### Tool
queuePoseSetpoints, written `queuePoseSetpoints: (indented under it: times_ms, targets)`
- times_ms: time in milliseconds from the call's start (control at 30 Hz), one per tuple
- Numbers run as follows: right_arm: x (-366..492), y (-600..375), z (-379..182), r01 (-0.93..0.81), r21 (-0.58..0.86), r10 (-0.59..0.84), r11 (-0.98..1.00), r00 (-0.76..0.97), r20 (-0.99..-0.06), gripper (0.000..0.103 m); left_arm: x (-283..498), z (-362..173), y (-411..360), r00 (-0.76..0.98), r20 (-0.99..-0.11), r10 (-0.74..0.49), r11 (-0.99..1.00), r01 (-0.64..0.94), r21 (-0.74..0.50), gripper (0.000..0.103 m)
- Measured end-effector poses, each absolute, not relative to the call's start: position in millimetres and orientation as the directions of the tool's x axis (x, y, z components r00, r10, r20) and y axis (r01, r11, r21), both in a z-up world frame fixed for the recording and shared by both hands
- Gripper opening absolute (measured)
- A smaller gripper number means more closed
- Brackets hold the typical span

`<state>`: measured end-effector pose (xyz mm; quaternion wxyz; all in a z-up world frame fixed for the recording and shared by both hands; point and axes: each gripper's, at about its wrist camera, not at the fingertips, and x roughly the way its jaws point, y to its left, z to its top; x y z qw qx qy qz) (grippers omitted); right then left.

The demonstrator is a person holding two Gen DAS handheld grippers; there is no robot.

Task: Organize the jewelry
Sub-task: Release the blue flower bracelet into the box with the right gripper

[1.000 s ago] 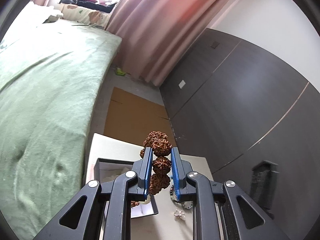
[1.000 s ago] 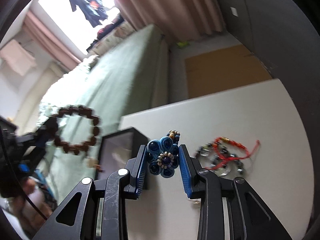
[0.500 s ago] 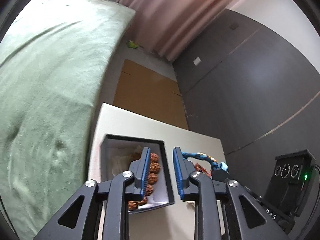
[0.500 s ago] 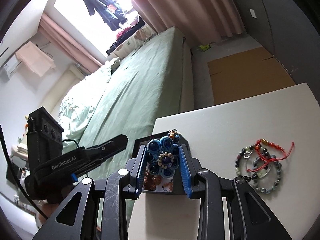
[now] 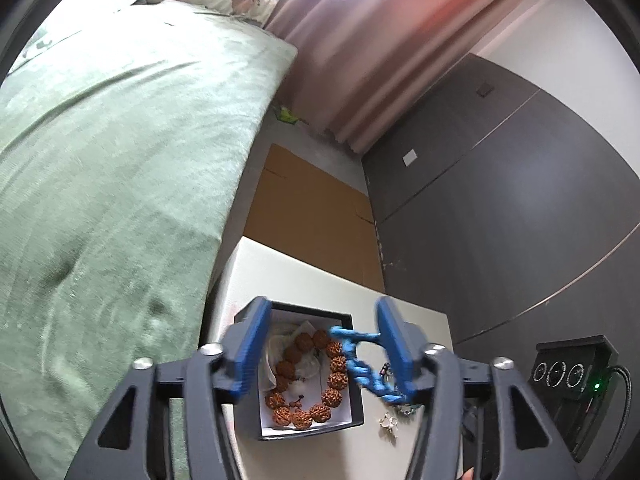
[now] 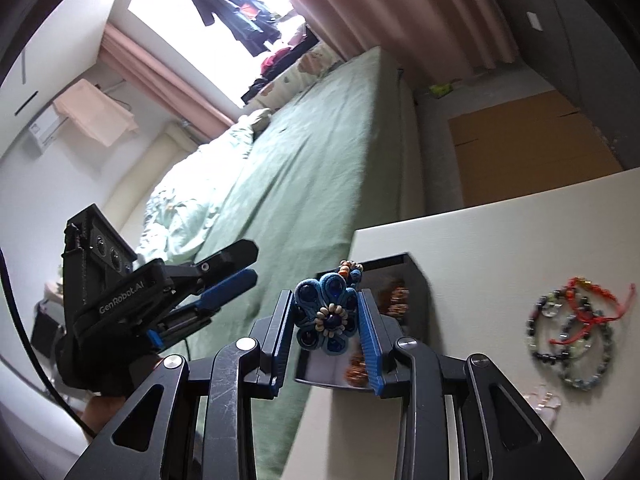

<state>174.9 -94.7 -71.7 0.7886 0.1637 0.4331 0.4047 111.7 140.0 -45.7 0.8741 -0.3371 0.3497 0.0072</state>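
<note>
A brown seed-bead bracelet (image 5: 316, 376) lies inside the black box with a white lining (image 5: 348, 420) on the white table. My left gripper (image 5: 322, 344) is open and empty above the box; it also shows at the left of the right wrist view (image 6: 240, 276). My right gripper (image 6: 325, 322) is shut on a blue flower-shaped ornament (image 6: 326, 314), held above the box (image 6: 420, 280). The ornament's blue cord (image 5: 360, 368) shows over the box's right edge in the left wrist view.
Several bead bracelets and a red cord bracelet (image 6: 576, 316) lie on the white table (image 6: 500, 248) right of the box. A small clear trinket (image 5: 388, 424) lies beside the box. A green bed (image 5: 120, 160) borders the table's left side. Cardboard (image 5: 312, 220) lies on the floor beyond.
My left gripper lowered the brown bracelet into the box, opened wide and let it go. My right gripper has carried the blue ornament over the box.
</note>
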Motion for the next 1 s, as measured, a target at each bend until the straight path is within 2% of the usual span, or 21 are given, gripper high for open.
queuePoseSetpoints:
  times_ms: [67,100,200,333,433,700,767,1000]
  targets:
    - [176.2,-87.9,-75.7,-0.493,0.602,0.771,0.628,0.285,-0.57,0.051,110.1,-43.0,141.4,0.763,-0.61,-0.213,0.776,-0.247,-0.58,0.071]
    - [177.7,-85.1,-79.1,-0.483,0.601,0.762,0.636,0.275,-0.586,0.053,109.7,-42.1,141.6,0.764,-0.61,-0.209,0.778,-0.248,-0.577,0.073]
    - [182.4,-91.5,-85.8,-0.44,0.593,0.731,0.675,0.286,-0.62,0.053,110.0,-42.5,141.8,0.762,-0.615,-0.203,0.781,-0.254,-0.571,0.075]
    - [185.6,-111.9,-78.8,-0.411,0.59,0.716,0.695,0.323,-0.619,0.053,112.7,-44.1,139.3,0.758,-0.619,-0.206,0.779,-0.255,-0.572,0.075]
    - [187.4,-131.7,-72.6,-0.387,0.582,0.699,0.715,0.357,-0.62,0.058,113.8,-43.8,134.7,0.756,-0.62,-0.21,0.785,-0.247,-0.568,0.076]
    - [197.1,-182.4,-68.2,-0.31,0.568,0.647,0.762,0.396,-0.652,0.06,124.1,-45.9,105.4,0.741,-0.63,-0.233,0.814,-0.205,-0.543,0.075]
    - [199.2,-194.2,-67.9,-0.291,0.565,0.635,0.772,0.405,-0.658,0.067,126.3,-46.0,95.5,0.736,-0.633,-0.241,0.822,-0.191,-0.536,0.075]
    - [203.5,-226.7,-69.9,-0.224,0.565,0.6,0.794,0.431,-0.673,0.076,138.7,-47.0,49.1,0.703,-0.656,-0.273,0.869,-0.112,-0.482,0.075]
